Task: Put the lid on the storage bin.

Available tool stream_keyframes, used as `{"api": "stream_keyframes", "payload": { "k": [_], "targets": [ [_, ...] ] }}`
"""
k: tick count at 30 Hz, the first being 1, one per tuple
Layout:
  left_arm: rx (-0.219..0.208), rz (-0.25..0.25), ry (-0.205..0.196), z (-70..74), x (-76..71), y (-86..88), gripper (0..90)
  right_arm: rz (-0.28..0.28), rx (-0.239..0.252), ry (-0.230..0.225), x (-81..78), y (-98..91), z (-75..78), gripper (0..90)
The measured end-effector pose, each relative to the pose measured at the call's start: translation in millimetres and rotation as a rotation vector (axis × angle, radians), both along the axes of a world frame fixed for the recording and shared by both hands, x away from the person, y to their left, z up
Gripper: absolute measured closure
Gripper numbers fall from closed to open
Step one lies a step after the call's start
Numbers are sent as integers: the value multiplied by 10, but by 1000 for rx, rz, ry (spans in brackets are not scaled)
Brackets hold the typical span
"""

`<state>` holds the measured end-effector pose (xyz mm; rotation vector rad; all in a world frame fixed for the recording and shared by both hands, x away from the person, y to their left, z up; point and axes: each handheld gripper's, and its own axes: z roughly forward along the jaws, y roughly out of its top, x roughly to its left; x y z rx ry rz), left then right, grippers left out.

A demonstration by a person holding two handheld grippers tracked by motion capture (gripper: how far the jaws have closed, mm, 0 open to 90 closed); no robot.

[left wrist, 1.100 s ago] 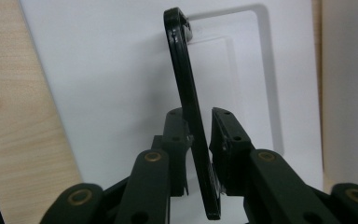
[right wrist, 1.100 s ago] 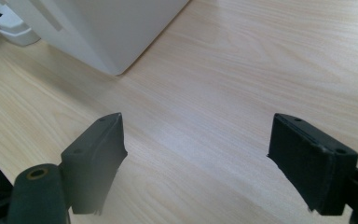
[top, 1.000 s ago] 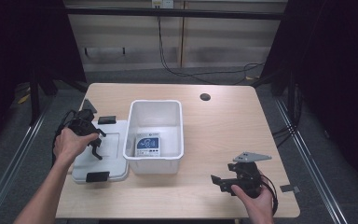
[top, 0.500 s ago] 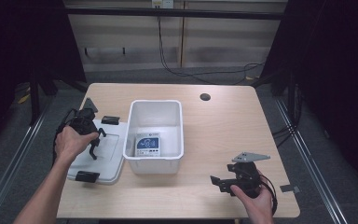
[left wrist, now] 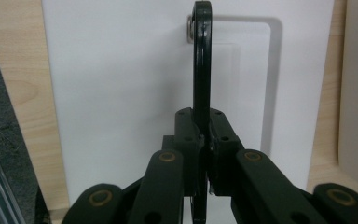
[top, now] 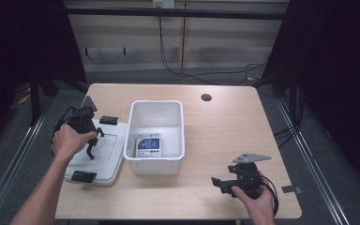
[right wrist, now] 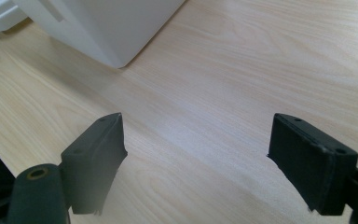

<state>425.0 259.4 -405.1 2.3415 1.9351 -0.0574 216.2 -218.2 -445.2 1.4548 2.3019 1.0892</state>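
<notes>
A white open bin (top: 155, 164) stands mid-table with a white-and-blue printed item (top: 148, 146) lying flat on its bottom. Left of it the white lid (top: 107, 161) with black clips (top: 83, 176) lies flat on the table. My left gripper (top: 92, 153) points down at the lid's top, jaws shut. In the left gripper view its jaws (left wrist: 201, 21) meet in one thin edge over the lid (left wrist: 121, 93), with nothing between them. My right gripper (top: 220, 183) rests low near the front right of the table, open. In the right gripper view it (right wrist: 196, 154) has bare wood between its jaws.
A dark round hole (top: 206, 97) sits in the tabletop (top: 225, 131) behind the bin. The bin's corner (right wrist: 102, 32) shows ahead of the right gripper. Dark floor and rails flank the table on both sides.
The lid has slid a little to the left, away from the bin, with the left gripper on it. The right gripper has stayed put.
</notes>
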Motion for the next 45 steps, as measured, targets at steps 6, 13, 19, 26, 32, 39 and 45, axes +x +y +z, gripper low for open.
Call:
{"api": "stream_keyframes", "payload": {
  "k": [6,13,19,26,32,39,45],
  "targets": [
    [5,1,-5,92,-2,36,849,1,-3,1,0,-1,1,177],
    [14,-2,-13,171,9,28,849,-6,-5,-2,7,-6,1,177],
    [5,-26,-19,276,13,34,849,-9,-1,-7,-1,-14,6,177],
    [-4,-52,-31,432,-5,67,850,-8,-3,-8,-1,-11,6,177],
    [5,-71,-30,523,-33,114,850,-6,-2,-8,0,-6,6,177],
    [-1,-69,-41,644,-39,151,850,-8,-1,-7,-1,-10,6,177],
    [0,-81,-58,809,-47,178,850,-8,-1,-7,1,-10,5,177]
  ]
}}
